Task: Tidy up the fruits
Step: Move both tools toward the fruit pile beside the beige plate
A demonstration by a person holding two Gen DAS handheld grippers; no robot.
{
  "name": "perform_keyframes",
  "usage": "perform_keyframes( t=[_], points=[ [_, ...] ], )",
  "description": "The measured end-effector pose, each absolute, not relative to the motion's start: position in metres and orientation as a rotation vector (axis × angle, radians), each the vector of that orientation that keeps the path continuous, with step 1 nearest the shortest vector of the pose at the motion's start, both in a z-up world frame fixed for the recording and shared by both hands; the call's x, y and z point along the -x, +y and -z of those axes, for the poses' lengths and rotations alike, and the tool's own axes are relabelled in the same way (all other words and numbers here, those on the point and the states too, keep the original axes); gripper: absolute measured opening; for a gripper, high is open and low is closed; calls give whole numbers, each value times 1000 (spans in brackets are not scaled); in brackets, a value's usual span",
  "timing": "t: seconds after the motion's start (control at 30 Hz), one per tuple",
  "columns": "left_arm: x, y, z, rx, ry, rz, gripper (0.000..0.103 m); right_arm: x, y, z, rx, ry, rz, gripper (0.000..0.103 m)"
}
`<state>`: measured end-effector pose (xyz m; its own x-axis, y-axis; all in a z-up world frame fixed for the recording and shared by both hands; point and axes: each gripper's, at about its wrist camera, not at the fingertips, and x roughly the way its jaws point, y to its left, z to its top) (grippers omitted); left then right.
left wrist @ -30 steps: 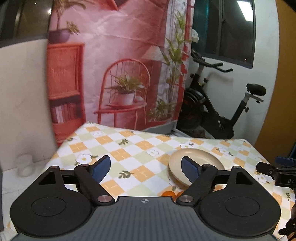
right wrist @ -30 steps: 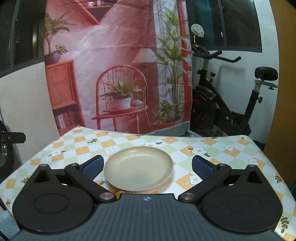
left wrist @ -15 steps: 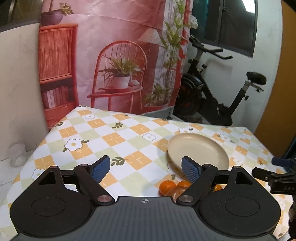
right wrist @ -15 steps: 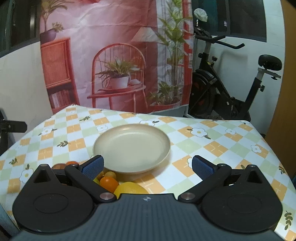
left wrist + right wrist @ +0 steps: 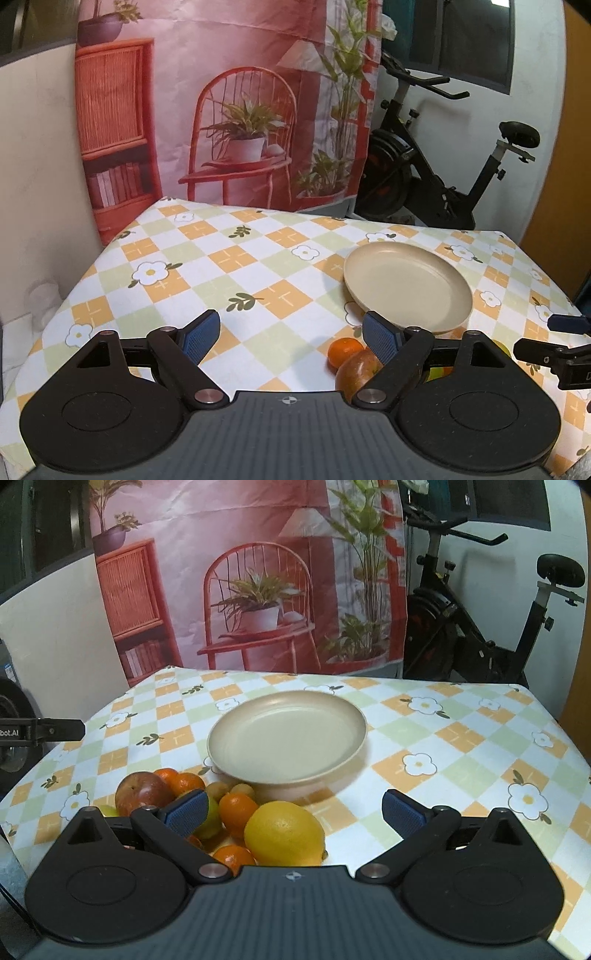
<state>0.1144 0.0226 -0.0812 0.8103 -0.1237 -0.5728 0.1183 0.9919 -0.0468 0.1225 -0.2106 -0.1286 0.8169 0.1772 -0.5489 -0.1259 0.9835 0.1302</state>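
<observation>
Checkered table (image 5: 461,738) has an empty beige plate (image 5: 288,734) dead center, probably the drop spot. Fruit pile sits at its 7 o'clock: lemon (image 5: 284,832), apple (image 5: 142,792), oranges (image 5: 236,810). Right gripper (image 5: 291,812) and left gripper (image 5: 290,332) both spread wide, holding nothing, lining up a grab I guess.

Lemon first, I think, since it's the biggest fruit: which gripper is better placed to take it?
Probably the right gripper: open, with the lemon just ahead between its fingers. The left gripper faces bare tablecloth.

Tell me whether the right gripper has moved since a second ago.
Yes. The right gripper has dipped toward the table: the plate sits higher in its view, and fruit now shows below it.
</observation>
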Motion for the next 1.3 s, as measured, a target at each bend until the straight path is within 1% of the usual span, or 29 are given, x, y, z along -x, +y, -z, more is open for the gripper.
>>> perform_keyframes(
  t=[0.23, 0.5, 0.6, 0.63, 0.73, 0.97, 1.13, 1.3],
  points=[
    [-125, 33, 75, 17, 615, 96, 84, -130, -215, 124, -101, 640, -170, 95],
    [-147, 32, 54, 20, 587, 126, 83, -153, -223, 104, -105, 638, -171, 95],
    [-155, 30, 52, 33, 593, 148, 78, -163, -227, 96, -104, 642, -188, 95],
    [-158, 31, 51, 48, 598, 160, 78, -166, -227, 94, -101, 646, -197, 95],
    [-164, 31, 49, 74, 589, 165, 77, -175, -225, 87, -70, 657, -210, 90],
    [-171, 26, 52, 46, 607, 162, 77, -189, -220, 86, -79, 712, -240, 85],
    [-167, 20, 62, 22, 632, 204, 77, -185, -215, 92, -83, 733, -262, 84],
    [-167, 21, 71, 53, 680, 235, 77, -181, -212, 100, -98, 748, -268, 84]
  ],
)
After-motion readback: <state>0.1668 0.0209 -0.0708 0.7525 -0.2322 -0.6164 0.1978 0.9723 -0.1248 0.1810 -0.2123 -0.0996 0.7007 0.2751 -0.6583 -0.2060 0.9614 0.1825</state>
